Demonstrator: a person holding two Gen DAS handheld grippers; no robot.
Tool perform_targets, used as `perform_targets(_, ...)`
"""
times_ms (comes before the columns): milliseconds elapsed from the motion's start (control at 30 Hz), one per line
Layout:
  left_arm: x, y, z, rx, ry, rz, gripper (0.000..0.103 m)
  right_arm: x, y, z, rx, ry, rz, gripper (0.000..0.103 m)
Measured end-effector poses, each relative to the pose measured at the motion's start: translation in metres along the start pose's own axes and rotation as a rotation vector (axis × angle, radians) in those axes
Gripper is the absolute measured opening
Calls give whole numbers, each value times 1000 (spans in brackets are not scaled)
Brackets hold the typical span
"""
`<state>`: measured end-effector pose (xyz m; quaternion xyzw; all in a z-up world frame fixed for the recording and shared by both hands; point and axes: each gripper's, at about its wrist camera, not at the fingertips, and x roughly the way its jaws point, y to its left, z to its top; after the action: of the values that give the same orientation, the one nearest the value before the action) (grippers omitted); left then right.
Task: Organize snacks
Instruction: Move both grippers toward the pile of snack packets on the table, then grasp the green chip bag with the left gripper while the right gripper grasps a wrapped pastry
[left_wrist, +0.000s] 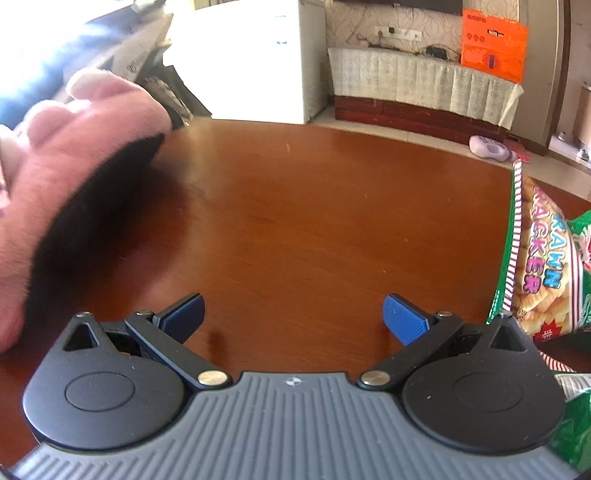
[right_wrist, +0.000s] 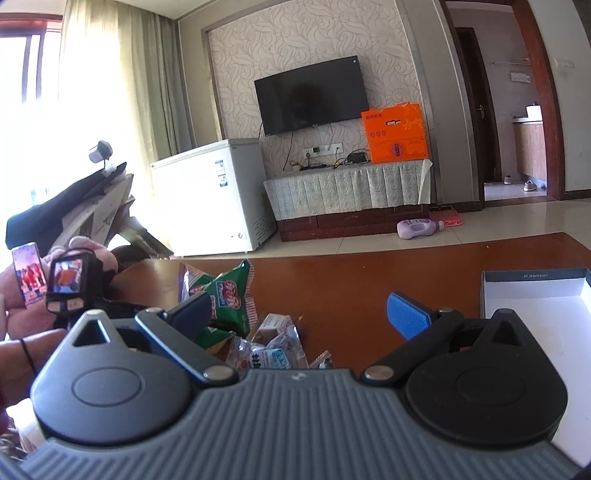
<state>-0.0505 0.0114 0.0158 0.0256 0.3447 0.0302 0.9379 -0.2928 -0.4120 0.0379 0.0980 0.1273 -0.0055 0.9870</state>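
My left gripper (left_wrist: 293, 317) is open above bare brown table (left_wrist: 295, 206), nothing between its blue pads. A prawn cracker bag (left_wrist: 543, 266) lies at the right edge of the left wrist view, beside the right finger. My right gripper (right_wrist: 299, 314) is open too, held over a heap of snacks: a green crisp bag (right_wrist: 229, 295) behind the left finger and small clear-wrapped packets (right_wrist: 273, 343) just below the gap. An empty white box (right_wrist: 539, 317) with a dark rim sits at the right on the table.
A pink plush sleeve with a dark cuff (left_wrist: 74, 177) fills the left. The other hand-held device with small screens (right_wrist: 66, 284) is at the left. Beyond the table's far edge are a white chest freezer (right_wrist: 210, 199), a TV cabinet and an orange box (right_wrist: 395, 133).
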Motion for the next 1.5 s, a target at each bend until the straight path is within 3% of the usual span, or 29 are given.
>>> perform_targets(367,-66,-4,-2,-58,-53,-6,103,1,-1,-1,-7,30,10,103)
perform_targets(733,-166,-59,-33,-41,-142,-131,103,-4,-3,0,-23,35,20,103)
perform_targets(867,-187,-62,-38,-35,-136,-182,103,-10,-1,1,-34,21,36,103)
perform_targets(1233,-215,-55,-64,14,-143,-227,103,-40,12,1,-75,-28,89,103)
perform_targets(1367,-213,-60,-69,0,-141,-244,103,-44,22,-3,-105,2,105,103)
perform_targets(1500,-210,-77,-72,69,-158,-288,103,-49,27,-6,-114,20,106,103)
